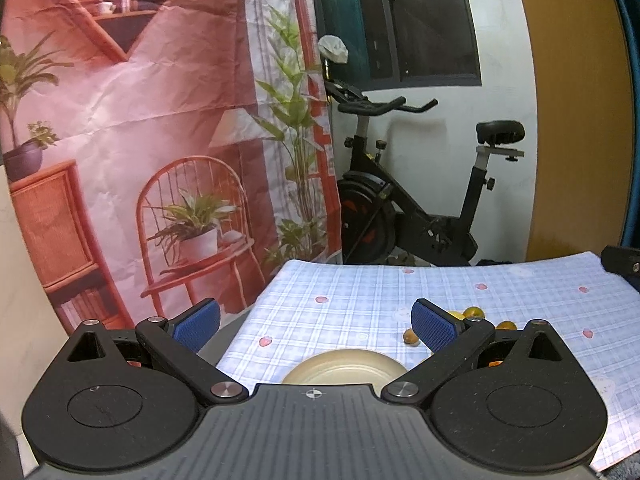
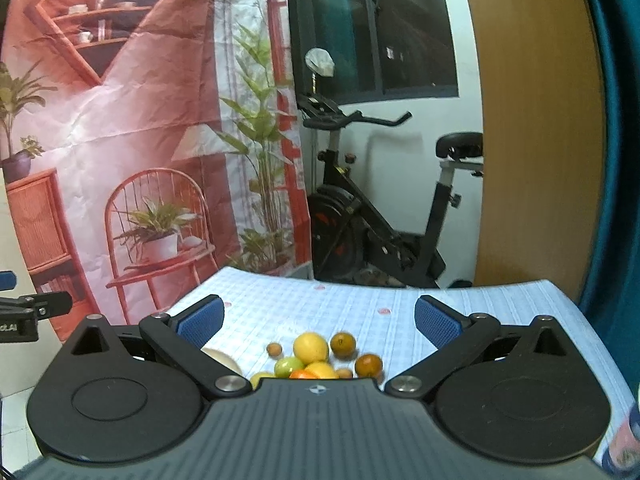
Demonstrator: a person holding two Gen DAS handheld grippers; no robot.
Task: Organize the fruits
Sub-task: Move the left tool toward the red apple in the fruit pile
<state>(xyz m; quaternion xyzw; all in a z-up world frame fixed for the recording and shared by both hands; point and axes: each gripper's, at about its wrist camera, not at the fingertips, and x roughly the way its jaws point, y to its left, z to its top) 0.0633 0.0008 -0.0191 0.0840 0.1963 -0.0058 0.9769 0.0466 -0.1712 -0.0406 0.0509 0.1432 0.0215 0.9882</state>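
A cluster of fruits lies on the blue checked tablecloth: a yellow lemon, two oranges, a green fruit and small brown ones. My right gripper hangs open just above and behind them, holding nothing. In the left wrist view my left gripper is open over a beige plate, with a small brown fruit and a few orange ones to the right of it, partly hidden by the right finger. The plate's edge shows in the right wrist view.
The table's far edge drops off toward a black exercise bike by the white wall. A printed backdrop hangs to the left. A wooden panel stands at the right. The other gripper's tip shows at far left.
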